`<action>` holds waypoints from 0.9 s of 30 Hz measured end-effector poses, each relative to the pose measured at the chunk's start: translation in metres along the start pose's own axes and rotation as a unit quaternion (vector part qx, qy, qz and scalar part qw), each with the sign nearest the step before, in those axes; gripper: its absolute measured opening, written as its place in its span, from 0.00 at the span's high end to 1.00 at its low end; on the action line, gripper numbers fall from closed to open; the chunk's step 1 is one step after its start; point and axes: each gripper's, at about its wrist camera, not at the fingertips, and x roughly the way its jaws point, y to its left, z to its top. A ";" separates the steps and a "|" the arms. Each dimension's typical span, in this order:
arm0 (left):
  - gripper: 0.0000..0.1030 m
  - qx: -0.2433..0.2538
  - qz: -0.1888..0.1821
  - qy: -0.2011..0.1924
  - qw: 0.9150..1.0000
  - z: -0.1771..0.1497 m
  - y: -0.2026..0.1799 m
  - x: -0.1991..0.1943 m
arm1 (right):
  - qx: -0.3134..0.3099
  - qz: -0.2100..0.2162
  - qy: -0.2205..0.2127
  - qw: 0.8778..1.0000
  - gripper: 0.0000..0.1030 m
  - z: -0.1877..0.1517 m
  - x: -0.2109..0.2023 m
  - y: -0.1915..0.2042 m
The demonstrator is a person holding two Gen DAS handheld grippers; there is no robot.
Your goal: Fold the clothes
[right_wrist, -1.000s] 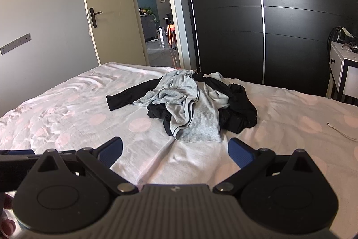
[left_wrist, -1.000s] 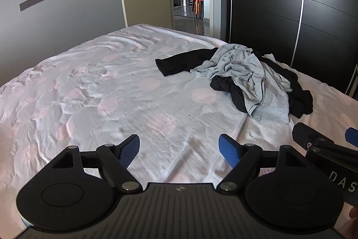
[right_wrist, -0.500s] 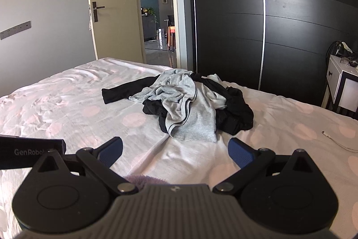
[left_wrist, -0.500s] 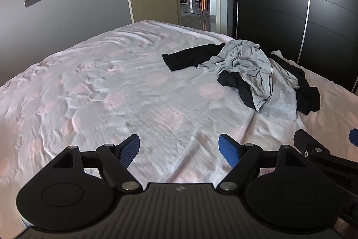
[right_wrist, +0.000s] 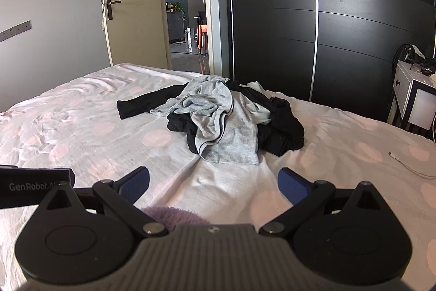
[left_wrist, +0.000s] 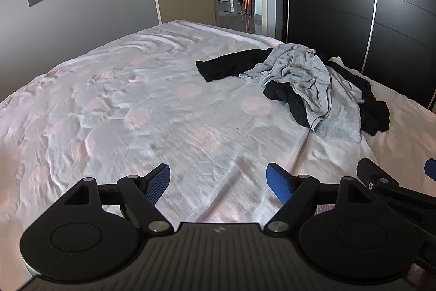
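A big bed point(left_wrist: 136, 105) fills the room, and its white sheet point(right_wrist: 81, 127) is wrinkly with pale pink dots on it. Behind the bed stands a tall black wardrobe point(right_wrist: 340, 26) with shiny silver lines down it, and next to that a cream door point(right_wrist: 130, 4) is open — you can see a hallway with a shiny floor past it. A thin white cable point(right_wrist: 408, 165) lies on the sheet near a little white table point(right_wrist: 411, 97) — and something purple and fuzzy point(right_wrist: 174, 217) sits at the near edge.
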 end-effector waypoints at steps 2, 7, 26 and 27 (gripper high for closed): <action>0.25 -0.001 -0.001 0.003 1.000 -0.001 0.000 0.001 | 0.001 0.002 0.004 1.000 0.02 0.000 0.001 0.000; 0.25 -0.001 0.000 0.010 1.000 -0.002 0.000 0.005 | 0.001 0.003 0.010 1.000 0.02 -0.002 0.004 0.000; 0.25 -0.004 0.006 0.028 1.000 -0.007 0.000 0.017 | -0.003 0.008 0.038 0.999 0.02 -0.006 0.015 -0.001; 0.25 -0.004 0.006 0.029 1.000 -0.008 0.000 0.018 | -0.003 0.008 0.039 0.999 0.02 -0.006 0.015 0.000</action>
